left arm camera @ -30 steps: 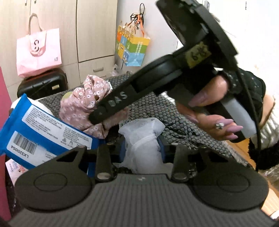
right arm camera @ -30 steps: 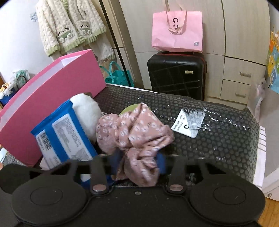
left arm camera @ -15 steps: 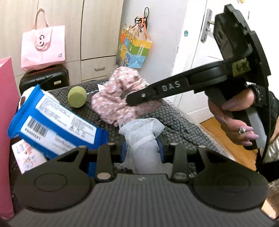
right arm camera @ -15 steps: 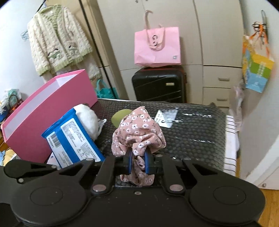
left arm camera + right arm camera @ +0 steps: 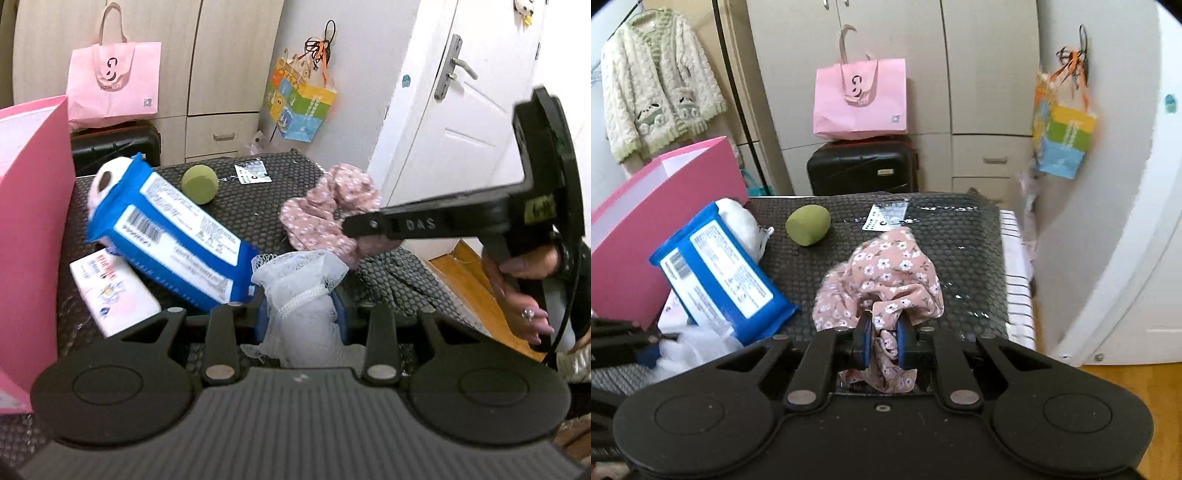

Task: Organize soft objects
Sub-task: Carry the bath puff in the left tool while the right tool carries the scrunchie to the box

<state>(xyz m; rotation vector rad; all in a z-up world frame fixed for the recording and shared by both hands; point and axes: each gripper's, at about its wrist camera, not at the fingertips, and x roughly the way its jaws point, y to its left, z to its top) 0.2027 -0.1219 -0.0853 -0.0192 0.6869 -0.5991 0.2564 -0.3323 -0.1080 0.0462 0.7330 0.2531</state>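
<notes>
My left gripper (image 5: pixel 300 314) is shut on a white mesh cloth (image 5: pixel 303 284), held just above the dark honeycomb table mat (image 5: pixel 255 206). My right gripper (image 5: pixel 882 332) is shut on a pink floral cloth (image 5: pixel 882 273) and holds it lifted over the mat's right side; the cloth also shows in the left wrist view (image 5: pixel 328 210), with the right gripper (image 5: pixel 354 230) reaching in from the right. A blue wipes pack (image 5: pixel 170 236) leans on a white plush (image 5: pixel 740 221). A green ball (image 5: pixel 808 224) lies behind it.
An open pink box (image 5: pixel 661 206) stands at the table's left edge. A small white tissue pack (image 5: pixel 114 291) lies under the blue pack. A paper label (image 5: pixel 886 216) lies at the mat's far side. A black suitcase (image 5: pixel 862 168) and cabinets stand behind; a white door (image 5: pixel 461 122) is on the right.
My right gripper closed on the pink floral cloth, lifted it off the pile and carried it right, uncovering the green ball. My left gripper pulled back, still holding the white mesh cloth.
</notes>
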